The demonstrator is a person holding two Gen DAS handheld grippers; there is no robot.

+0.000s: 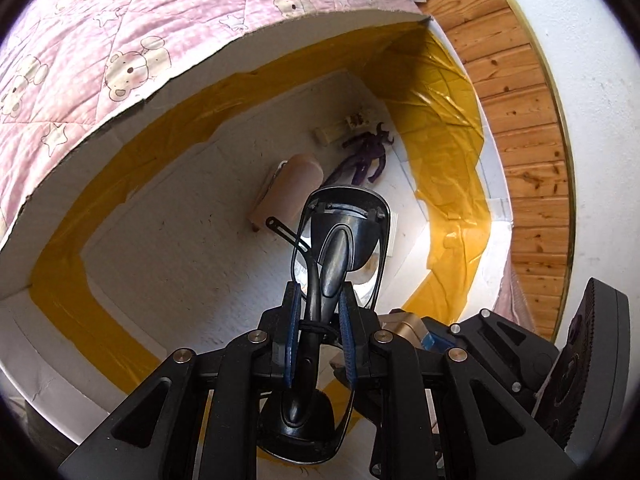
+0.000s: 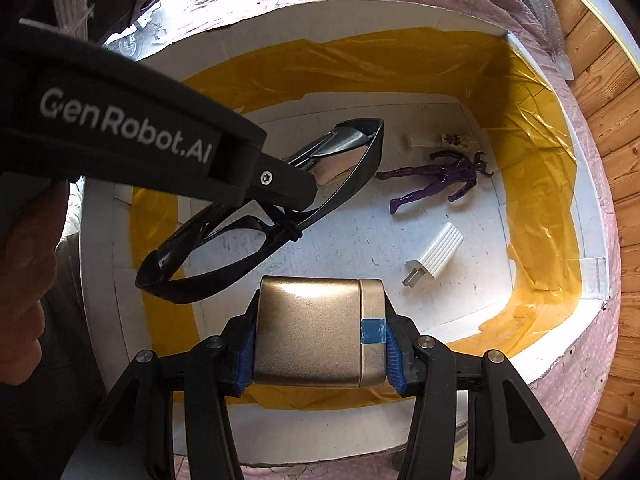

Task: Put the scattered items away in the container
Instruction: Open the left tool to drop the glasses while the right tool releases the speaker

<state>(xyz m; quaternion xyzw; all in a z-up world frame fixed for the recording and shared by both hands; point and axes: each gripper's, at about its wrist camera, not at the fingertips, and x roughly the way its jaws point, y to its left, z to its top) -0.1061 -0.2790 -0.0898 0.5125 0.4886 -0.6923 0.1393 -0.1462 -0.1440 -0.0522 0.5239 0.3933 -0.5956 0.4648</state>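
Observation:
A white foam box (image 2: pixel 100 280) lined with yellow tape lies open below both grippers. My left gripper (image 1: pixel 320 300) is shut on folded black sunglasses (image 1: pixel 344 232), which hang above the box floor. From the right wrist view the same gripper (image 2: pixel 296 196) reaches in from the upper left with the sunglasses (image 2: pixel 240 216). My right gripper (image 2: pixel 318 344) is shut on a gold case (image 2: pixel 312 328) with a blue tape strip, over the box's near side. On the box floor lie a purple figure (image 2: pixel 436 180), a white plug charger (image 2: pixel 434 254) and a small white piece (image 2: pixel 436 138).
A beige cylinder (image 1: pixel 286 196) lies on the box floor beyond the sunglasses. A pink bear-print quilt (image 1: pixel 100 40) surrounds the box. Wooden boards (image 1: pixel 520 100) run along the right. A person's hand (image 2: pixel 20 280) shows at the left edge.

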